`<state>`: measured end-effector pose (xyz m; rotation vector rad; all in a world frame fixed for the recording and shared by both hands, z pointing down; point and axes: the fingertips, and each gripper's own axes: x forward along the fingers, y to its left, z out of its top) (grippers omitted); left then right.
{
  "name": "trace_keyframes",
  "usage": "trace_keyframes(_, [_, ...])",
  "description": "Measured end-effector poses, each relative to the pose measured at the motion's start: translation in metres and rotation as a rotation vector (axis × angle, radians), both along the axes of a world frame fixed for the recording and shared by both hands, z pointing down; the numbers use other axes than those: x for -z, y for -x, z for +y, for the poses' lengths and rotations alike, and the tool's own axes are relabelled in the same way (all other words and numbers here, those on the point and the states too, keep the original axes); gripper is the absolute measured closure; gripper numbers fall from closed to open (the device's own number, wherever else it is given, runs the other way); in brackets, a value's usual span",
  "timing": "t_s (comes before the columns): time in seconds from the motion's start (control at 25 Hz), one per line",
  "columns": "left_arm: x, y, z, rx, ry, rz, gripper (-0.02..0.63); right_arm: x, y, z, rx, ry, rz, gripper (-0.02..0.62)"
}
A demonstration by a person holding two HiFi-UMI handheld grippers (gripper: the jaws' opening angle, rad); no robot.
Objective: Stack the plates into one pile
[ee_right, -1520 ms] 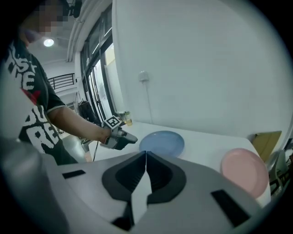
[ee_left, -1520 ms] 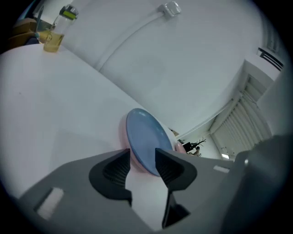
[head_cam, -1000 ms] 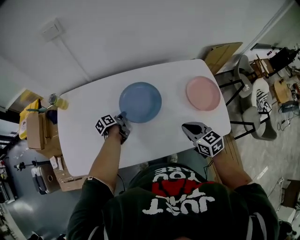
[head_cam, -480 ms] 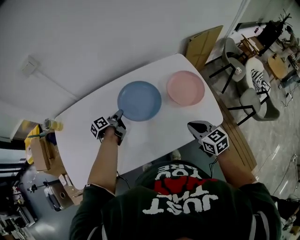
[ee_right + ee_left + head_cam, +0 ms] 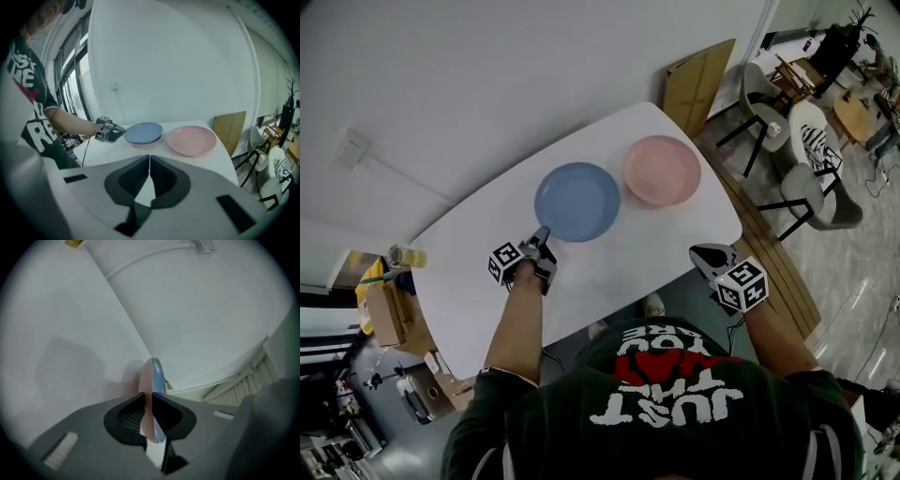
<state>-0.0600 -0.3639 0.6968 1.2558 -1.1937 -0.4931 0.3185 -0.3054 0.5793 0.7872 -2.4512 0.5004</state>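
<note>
1. The left tongs are clamped on the rim of the blue plate. Their jaws have just been closing, and the plate's edge stands between the pads, seen edge-on, blue on one face and pinkish on the other.
2. In the head view the left tongs meet the blue plate at its near-left rim, with the person's bare forearm reaching in over the desk.
3. The right tongs have their jaws together with nothing between them.
4. The right tongs hang off the near right corner of the desk, well apart from both plates.
5. The blue plate sits near the middle of the white desk. Whether its held edge is clear of the surface cannot be told.
6. The pink plate lies flat just beside the blue one, towards the desk's far right end, their rims almost meeting.
7. From the right tongs' view, the blue plate is at the left and the pink plate at the right.
8. A cardboard sheet leans against the wall beyond the desk's right end.
</note>
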Motion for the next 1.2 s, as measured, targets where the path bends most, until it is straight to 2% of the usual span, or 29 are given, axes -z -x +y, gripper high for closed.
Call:
trace_keyframes(0.48, [-0.054, 0.007, 0.018, -0.045, 0.15, -0.12, 0.566, -0.011, 0.008, 0.006, 0.037, 0.02, 0.048, 0.584])
trace_keyframes(0.64, [-0.054, 0.003, 0.009, -0.105, 0.173, -0.162, 0.563, -0.013, 0.003, 0.006, 0.025, 0.029, 0.058, 0.584])
trace_keyframes(0.84, [-0.064, -0.009, 0.002, -0.205, 0.246, -0.219, 0.496, -0.013, 0.003, 0.008, 0.024, 0.033, 0.068, 0.584])
trace_keyframes(0.92, [-0.068, -0.012, 0.001, -0.207, 0.273, -0.241, 0.497, -0.014, 0.001, 0.008, 0.022, 0.034, 0.072, 0.584])
trace_keyframes(0.96, [-0.069, -0.012, 0.0, -0.186, 0.279, -0.229, 0.51, -0.014, 0.0, 0.008, 0.019, 0.035, 0.074, 0.584])
trace_keyframes(1.04, [-0.069, -0.011, -0.002, -0.124, 0.266, -0.159, 0.569, -0.015, -0.003, 0.008, 0.009, 0.037, 0.076, 0.584])
trace_keyframes(1.2, [-0.052, -0.022, -0.006, -0.059, 0.193, -0.025, 0.563, -0.018, -0.01, 0.008, -0.009, 0.041, 0.074, 0.584])
